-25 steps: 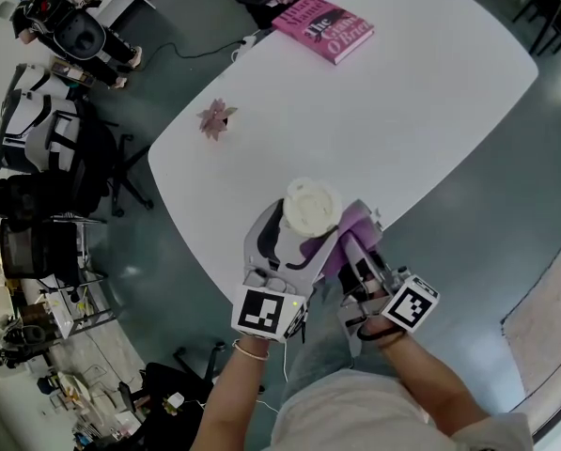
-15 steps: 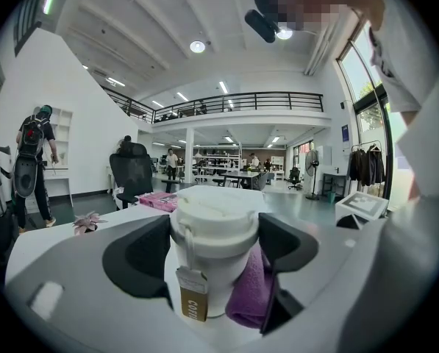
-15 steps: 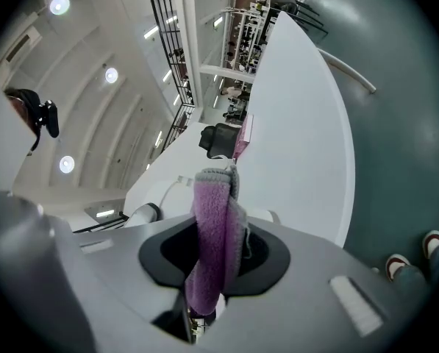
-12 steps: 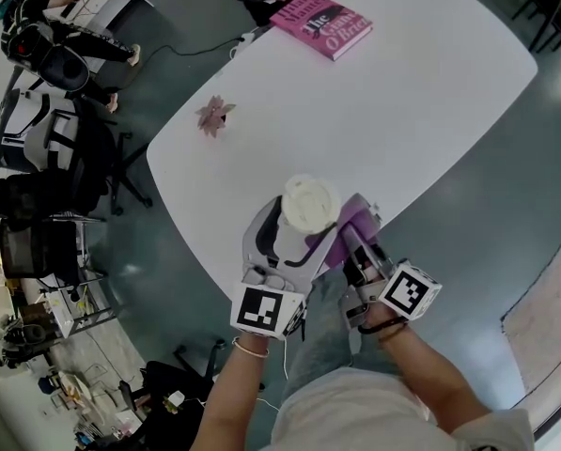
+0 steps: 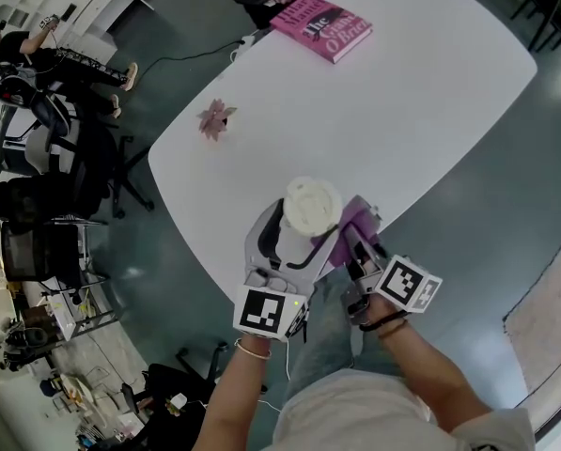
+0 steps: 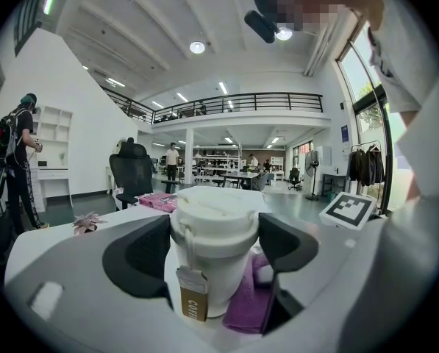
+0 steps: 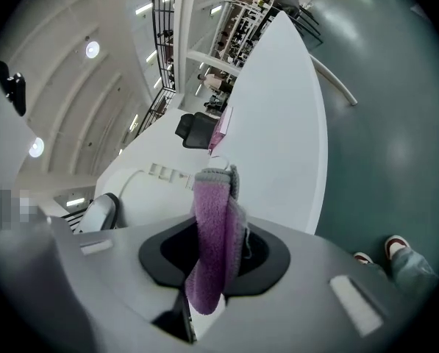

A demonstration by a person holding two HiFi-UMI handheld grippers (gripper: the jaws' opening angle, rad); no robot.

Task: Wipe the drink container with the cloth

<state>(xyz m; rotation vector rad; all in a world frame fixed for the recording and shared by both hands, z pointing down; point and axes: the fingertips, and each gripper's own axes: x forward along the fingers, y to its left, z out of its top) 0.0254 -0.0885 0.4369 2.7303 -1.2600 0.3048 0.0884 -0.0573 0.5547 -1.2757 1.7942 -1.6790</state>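
The left gripper (image 5: 294, 242) is clamped on the white drink container (image 6: 213, 234) at the table's (image 5: 402, 111) 6 o'clock edge. The right gripper (image 5: 358, 247), its jaws closed on the purple cloth (image 7: 210, 248), holds it against the container's 3 o'clock side. Wiping looks under way, with the other sides probably left to do.

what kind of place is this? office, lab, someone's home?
Probably a big open-plan office or lab hall, not a home. An office chair stands on the open floor, a railed mezzanine runs above it, and there is a large white table with a book on it.
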